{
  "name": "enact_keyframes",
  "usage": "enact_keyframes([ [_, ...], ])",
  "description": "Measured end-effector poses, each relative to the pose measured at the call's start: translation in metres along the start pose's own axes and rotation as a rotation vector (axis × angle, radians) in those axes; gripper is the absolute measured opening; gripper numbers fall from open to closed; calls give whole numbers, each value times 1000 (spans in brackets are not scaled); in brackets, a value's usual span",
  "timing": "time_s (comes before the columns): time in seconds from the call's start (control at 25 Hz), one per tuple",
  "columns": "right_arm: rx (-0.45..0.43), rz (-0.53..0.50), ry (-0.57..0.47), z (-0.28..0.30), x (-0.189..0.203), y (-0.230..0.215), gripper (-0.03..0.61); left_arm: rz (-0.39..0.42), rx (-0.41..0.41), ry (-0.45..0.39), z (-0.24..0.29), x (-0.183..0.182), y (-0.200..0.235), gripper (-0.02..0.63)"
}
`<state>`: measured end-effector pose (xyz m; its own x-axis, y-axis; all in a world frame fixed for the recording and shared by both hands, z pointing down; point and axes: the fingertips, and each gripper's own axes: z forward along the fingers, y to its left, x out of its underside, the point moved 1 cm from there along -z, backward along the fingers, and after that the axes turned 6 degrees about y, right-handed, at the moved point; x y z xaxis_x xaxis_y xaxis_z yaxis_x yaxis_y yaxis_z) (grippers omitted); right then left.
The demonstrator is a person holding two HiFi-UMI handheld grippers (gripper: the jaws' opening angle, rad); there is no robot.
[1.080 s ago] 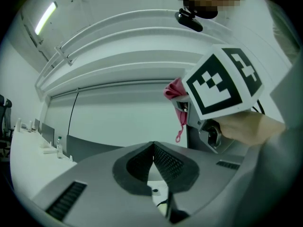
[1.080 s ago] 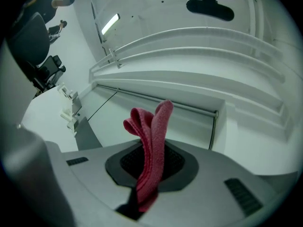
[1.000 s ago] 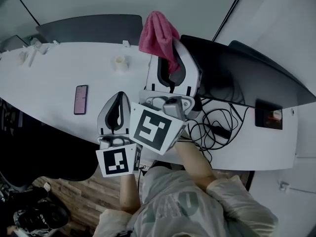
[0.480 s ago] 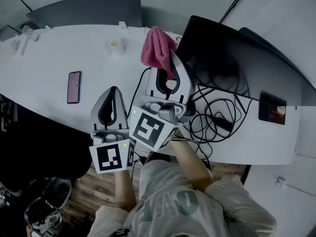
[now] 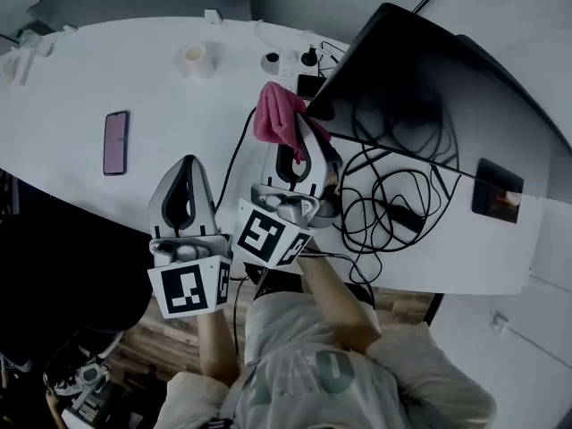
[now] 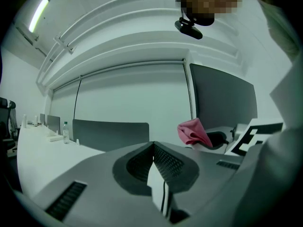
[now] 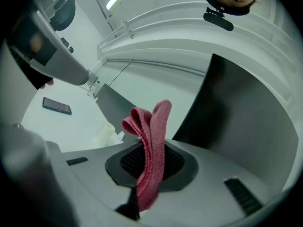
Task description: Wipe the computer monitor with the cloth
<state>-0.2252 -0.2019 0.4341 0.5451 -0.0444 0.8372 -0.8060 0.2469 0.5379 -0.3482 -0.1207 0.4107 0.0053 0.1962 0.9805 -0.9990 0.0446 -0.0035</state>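
The pink cloth [image 5: 279, 116] stands pinched in the right hand-held gripper [image 5: 300, 137], whose jaws are closed on it, just beside the dark monitor [image 5: 420, 96]. The left hand-held gripper [image 5: 184, 170] is closed on nothing.

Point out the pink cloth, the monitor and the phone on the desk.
pink cloth [image 5: 275, 114], head view, on its bunched upper folds.
monitor [image 5: 429, 96], head view, on the middle of the dark screen.
phone [image 5: 116, 141], head view, on the middle of its face.
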Motion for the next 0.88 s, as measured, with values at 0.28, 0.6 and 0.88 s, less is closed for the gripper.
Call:
enact_keyframes([
  [0.28,-41,-45,70,3,49,25,57,63,-6,59,-6,24,-7,15],
  [0.6,-109,17,145,5,79,42,57,20,-49,89,-29,40,3,15],
  [0.88,-277,113,239,-13,119,66,57,7,-55,72,-34,36,2,15],
])
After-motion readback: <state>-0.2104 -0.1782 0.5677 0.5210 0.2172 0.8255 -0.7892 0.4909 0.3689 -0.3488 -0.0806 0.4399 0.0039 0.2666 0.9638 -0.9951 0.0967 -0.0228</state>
